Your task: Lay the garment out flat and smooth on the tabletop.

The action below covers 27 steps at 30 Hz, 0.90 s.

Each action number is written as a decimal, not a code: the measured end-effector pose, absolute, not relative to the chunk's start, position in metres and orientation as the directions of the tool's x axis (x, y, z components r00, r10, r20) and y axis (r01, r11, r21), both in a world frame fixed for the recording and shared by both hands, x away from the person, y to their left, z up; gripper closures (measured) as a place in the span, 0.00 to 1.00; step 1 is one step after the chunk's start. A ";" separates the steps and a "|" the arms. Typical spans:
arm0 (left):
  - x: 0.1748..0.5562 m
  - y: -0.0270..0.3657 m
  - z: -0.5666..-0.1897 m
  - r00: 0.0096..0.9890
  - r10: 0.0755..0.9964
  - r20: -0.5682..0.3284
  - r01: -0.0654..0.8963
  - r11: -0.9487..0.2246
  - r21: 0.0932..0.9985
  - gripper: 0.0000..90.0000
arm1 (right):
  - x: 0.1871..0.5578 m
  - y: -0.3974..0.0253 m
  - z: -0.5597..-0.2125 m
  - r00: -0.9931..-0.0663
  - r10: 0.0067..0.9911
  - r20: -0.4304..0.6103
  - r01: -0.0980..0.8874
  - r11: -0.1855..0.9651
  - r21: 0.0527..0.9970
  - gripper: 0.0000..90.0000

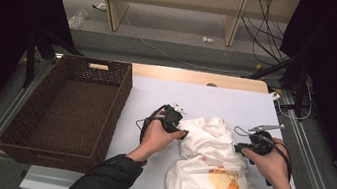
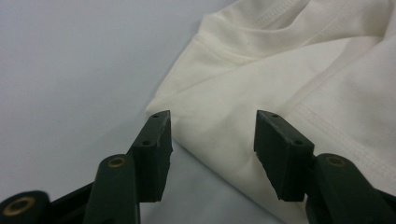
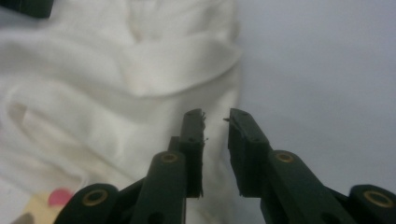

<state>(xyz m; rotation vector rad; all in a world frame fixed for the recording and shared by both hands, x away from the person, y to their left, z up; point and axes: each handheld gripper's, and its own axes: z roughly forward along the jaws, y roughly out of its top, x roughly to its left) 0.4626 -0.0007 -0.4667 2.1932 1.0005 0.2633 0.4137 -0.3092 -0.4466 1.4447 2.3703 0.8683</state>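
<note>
High view: counter (image 1: 206, 100) bright under light from above, room around counter very dark, black at both sides. Picture soft and grainy. Soft shadow just beside white shirt (image 1: 212, 157) on near side. Basket (image 1: 69, 105) left of counter dim inside. Left gripper view: shirt (image 2: 289, 79) sharp in middle, far counter smooth, no glare. Right gripper view: shirt (image 3: 116, 84) blurry, washed out; claw (image 3: 215, 140) clearer than cloth.

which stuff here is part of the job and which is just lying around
In the job:
white T-shirt, crumpled on the table
left hand-held gripper, open at the shirt's edge
right hand-held gripper, jaws a little apart at the shirt

Lying about:
wicker basket, empty, left of the shirt
cables on the floor beyond the table
</note>
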 end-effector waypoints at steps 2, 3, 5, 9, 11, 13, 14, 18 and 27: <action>0.465 -0.002 -0.465 0.674 0.732 -0.098 0.585 -0.448 0.676 0.51 | 0.423 -0.317 -0.441 -0.445 0.890 0.096 0.708 0.285 0.646 0.76; 0.466 -0.002 -0.464 0.670 0.736 -0.098 0.586 -0.444 0.678 0.51 | 0.427 -0.318 -0.441 -0.435 0.895 0.099 0.704 0.269 0.658 0.75; 0.469 -0.005 -0.464 0.668 0.738 -0.094 0.587 -0.445 0.677 0.50 | 0.439 -0.318 -0.446 -0.410 0.902 0.133 0.699 0.218 0.681 0.71; 0.471 -0.009 -0.465 0.672 0.735 -0.093 0.589 -0.453 0.669 0.50 | 0.454 -0.305 -0.455 -0.416 0.892 0.175 0.667 0.169 0.725 0.69; 0.469 -0.010 -0.464 0.680 0.728 -0.088 0.579 -0.460 0.673 0.50 | 0.459 -0.295 -0.454 -0.441 0.878 0.183 0.644 0.168 0.746 0.65; 0.467 -0.010 -0.463 0.686 0.723 -0.085 0.573 -0.463 0.676 0.50 | 0.463 -0.287 -0.453 -0.467 0.866 0.178 0.631 0.185 0.753 0.63; 0.467 -0.010 -0.462 0.686 0.722 -0.085 0.572 -0.463 0.677 0.50 | 0.466 -0.282 -0.452 -0.480 0.860 0.174 0.631 0.200 0.750 0.61; 0.464 -0.010 -0.461 0.689 0.720 -0.076 0.564 -0.467 0.681 0.50 | 0.473 -0.273 -0.458 -0.481 0.867 0.132 0.644 0.246 0.725 0.59; 0.464 -0.008 -0.459 0.692 0.717 -0.078 0.559 -0.464 0.687 0.50 | 0.471 -0.261 -0.467 -0.510 0.850 0.131 0.653 0.284 0.703 0.98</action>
